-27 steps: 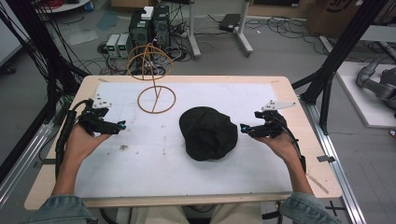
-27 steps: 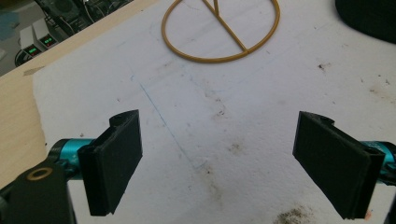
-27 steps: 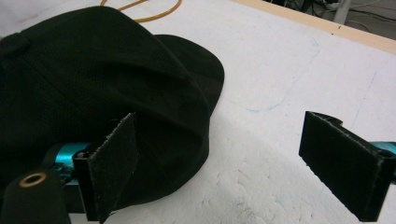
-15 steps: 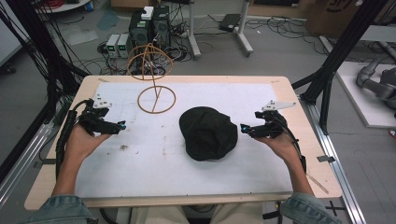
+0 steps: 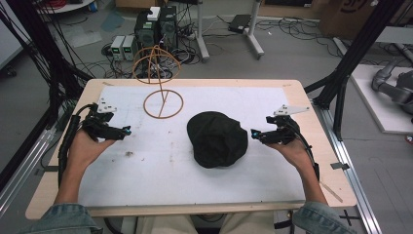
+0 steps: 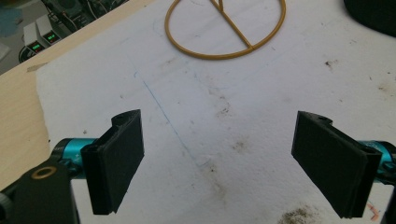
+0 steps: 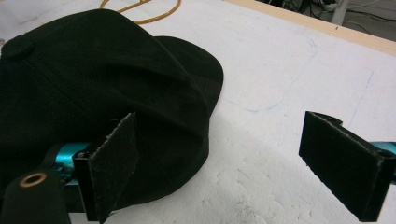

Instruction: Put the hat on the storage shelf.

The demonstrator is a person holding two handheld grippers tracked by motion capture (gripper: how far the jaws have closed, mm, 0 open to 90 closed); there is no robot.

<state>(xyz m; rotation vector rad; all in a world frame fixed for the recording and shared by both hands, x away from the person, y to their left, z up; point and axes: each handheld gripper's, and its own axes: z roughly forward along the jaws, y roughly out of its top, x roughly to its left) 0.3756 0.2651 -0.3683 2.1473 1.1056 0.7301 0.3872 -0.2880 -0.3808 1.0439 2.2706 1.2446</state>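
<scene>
Cap (image 5: 216, 139) lies mid-table, right of centre, near wire stand (image 5: 162, 92). Right gripper (image 5: 255, 133) just beside cap, jaws wide, empty. Left gripper (image 5: 125, 130) wide, empty, well apart. Approach step, I judge; next calls for closing on cap edge.

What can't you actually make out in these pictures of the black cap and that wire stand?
- Black cap: its underside and any front logo, high view, hidden by its own dark crown.
- Black cap, right gripper view: its left part is cut off by the frame edge and by the near jaw.
- Wire stand: its top is cut off by the upper edge in the left gripper view.
- Boxes on the floor: labels too small, high view.
</scene>
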